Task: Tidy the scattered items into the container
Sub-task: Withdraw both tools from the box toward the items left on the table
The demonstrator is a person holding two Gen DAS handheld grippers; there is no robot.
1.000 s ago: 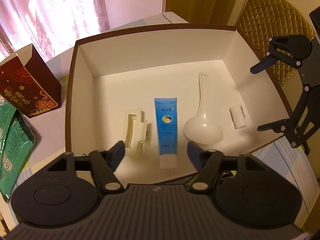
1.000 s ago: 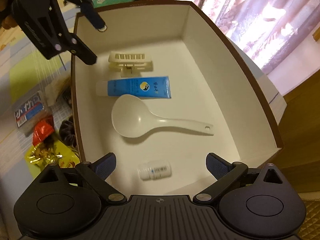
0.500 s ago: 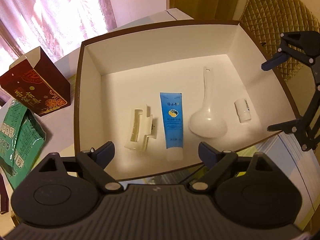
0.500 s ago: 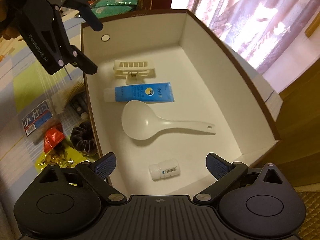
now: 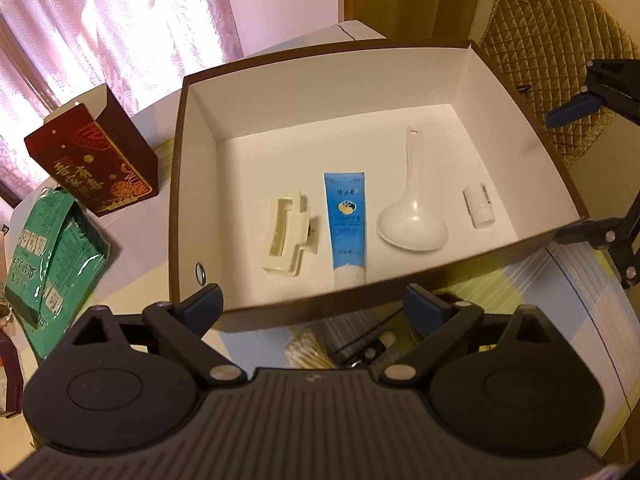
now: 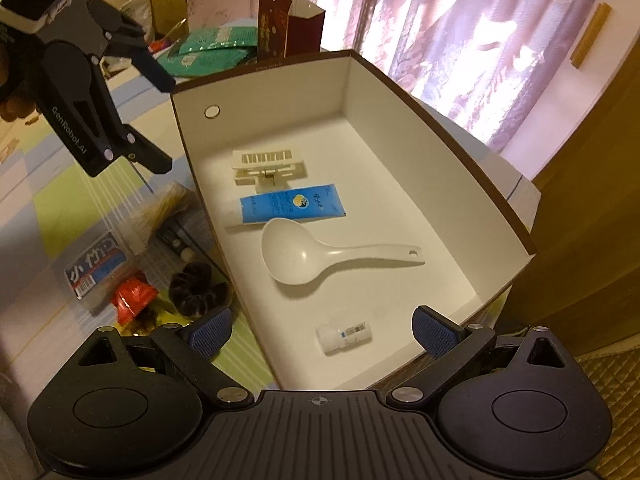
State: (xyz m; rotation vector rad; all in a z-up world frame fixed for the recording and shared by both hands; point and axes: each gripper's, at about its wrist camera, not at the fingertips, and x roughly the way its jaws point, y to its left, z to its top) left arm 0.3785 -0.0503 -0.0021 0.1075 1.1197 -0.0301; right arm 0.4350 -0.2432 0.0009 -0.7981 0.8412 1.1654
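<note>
Inside the box point(image 5: 500, 80), left to right, are lying a cream hair clip point(image 5: 289, 236), blue tube point(image 5: 346, 220), white spoon point(image 5: 412, 216) and small bottle point(image 5: 478, 205). The left gripper point(image 5: 314, 308) and right gripper point(image 6: 322, 330) are both hovering spread wide, holding nothing.

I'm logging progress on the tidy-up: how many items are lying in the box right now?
4, in a row on the floor of the box: a cream hair clip, a blue tube, a white spoon, a small white bottle.
</note>
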